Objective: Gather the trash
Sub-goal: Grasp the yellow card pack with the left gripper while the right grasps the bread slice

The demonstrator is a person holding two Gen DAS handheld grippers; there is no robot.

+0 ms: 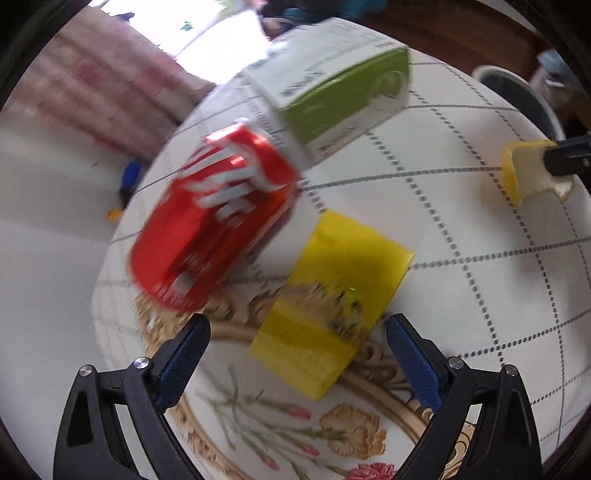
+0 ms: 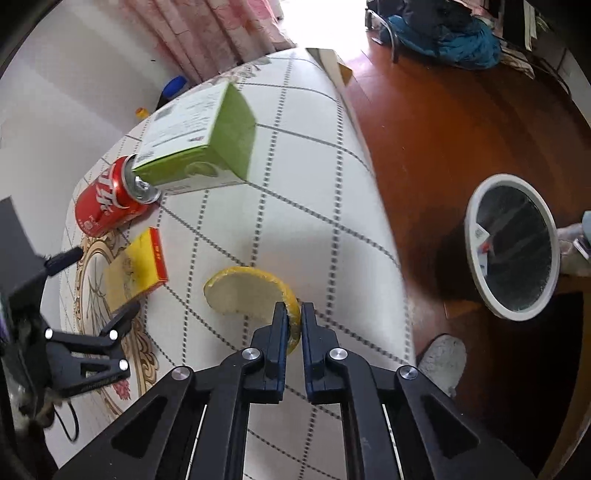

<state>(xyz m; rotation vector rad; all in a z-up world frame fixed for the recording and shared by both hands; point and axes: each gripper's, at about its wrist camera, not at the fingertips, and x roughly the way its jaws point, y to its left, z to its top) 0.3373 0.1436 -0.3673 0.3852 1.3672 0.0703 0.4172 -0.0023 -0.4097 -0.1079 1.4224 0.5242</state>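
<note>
My right gripper [image 2: 294, 314] is shut on a yellow citrus peel [image 2: 247, 291] and holds it above the table; the peel also shows in the left wrist view [image 1: 524, 173]. My left gripper [image 1: 297, 343] is open, with a small yellow box [image 1: 332, 306] just ahead between its fingers. The box also shows in the right wrist view [image 2: 138, 266]. A red soda can [image 1: 210, 225] lies on its side beside it, touching a green and white carton [image 1: 332, 96]. A white waste bin [image 2: 513, 247] stands on the floor to the right of the table.
The table wears a white checked cloth [image 2: 295, 206] with a floral medallion [image 1: 295, 417] under my left gripper. The brown wooden floor [image 2: 443, 122] lies right of the table edge. Pink curtains [image 2: 207, 33] hang behind. A blue bag [image 2: 443, 33] sits far back.
</note>
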